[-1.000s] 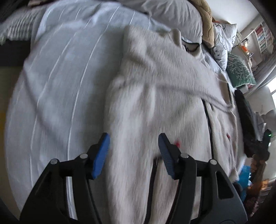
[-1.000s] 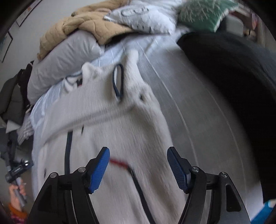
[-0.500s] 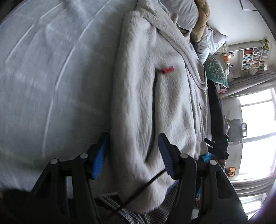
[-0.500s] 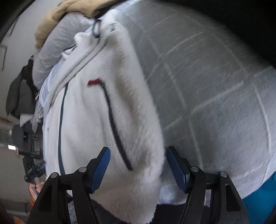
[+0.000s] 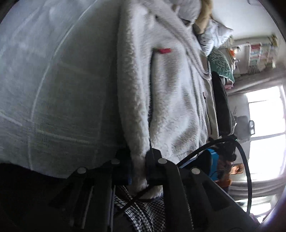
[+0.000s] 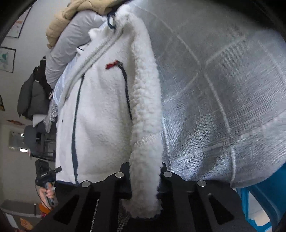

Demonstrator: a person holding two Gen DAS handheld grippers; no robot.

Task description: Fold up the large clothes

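Note:
A white fleece jacket (image 5: 166, 85) with dark zips and a red pocket tab lies front up on a pale grey checked bedspread (image 5: 59, 85). My left gripper (image 5: 138, 164) is shut on the jacket's bottom hem at its left corner. In the right wrist view the same jacket (image 6: 101, 110) lies on the bedspread (image 6: 223, 100), and my right gripper (image 6: 144, 176) is shut on the hem at its right corner. The fleece fills the gap between both pairs of fingers.
Pillows and a tan blanket (image 6: 71, 16) are piled at the head of the bed. A dark garment (image 5: 220, 105) lies along the jacket's far side. A blue bin (image 6: 264, 199) stands by the bed's edge. A black cable (image 5: 244, 160) loops near the left gripper.
Both grippers came down to the jacket's bottom hem and closed on it; earlier they were open above the jacket.

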